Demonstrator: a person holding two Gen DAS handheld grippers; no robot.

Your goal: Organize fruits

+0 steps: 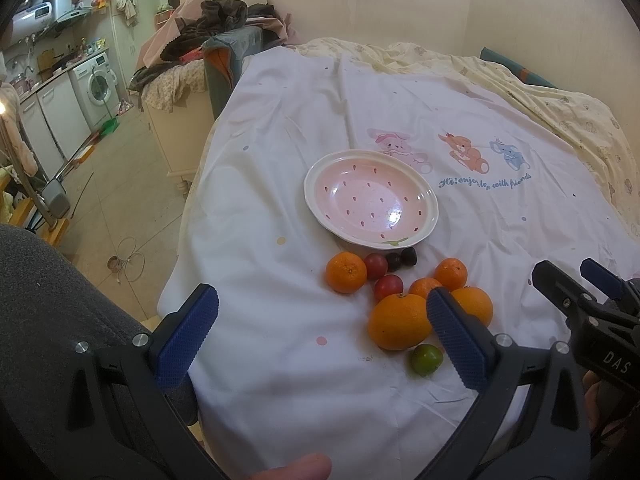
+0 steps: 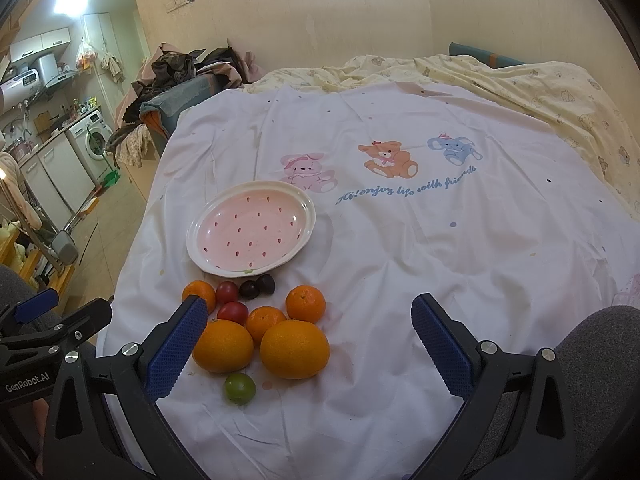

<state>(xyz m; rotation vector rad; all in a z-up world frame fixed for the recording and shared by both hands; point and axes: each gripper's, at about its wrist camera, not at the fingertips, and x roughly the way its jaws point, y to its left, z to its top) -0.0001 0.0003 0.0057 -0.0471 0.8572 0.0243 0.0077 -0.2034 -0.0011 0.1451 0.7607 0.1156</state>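
Both jaws spread wide and empty, the left gripper (image 1: 322, 320) and right gripper (image 2: 310, 340) hover near the fruits (image 2: 256, 328) — loose on the sheet (image 2: 400, 260), just near of the empty plate (image 2: 192, 236), their likely destination.

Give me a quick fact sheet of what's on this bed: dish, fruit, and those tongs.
surface: white cartoon-print sheet
dish: pink strawberry-pattern plate, nothing in it
oranges: two large, three small, beside the plate
small round fruit: two red, two dark
green fruit: one, nearest the cameras
left tongs: open, holding nothing
right tongs: open, holding nothing
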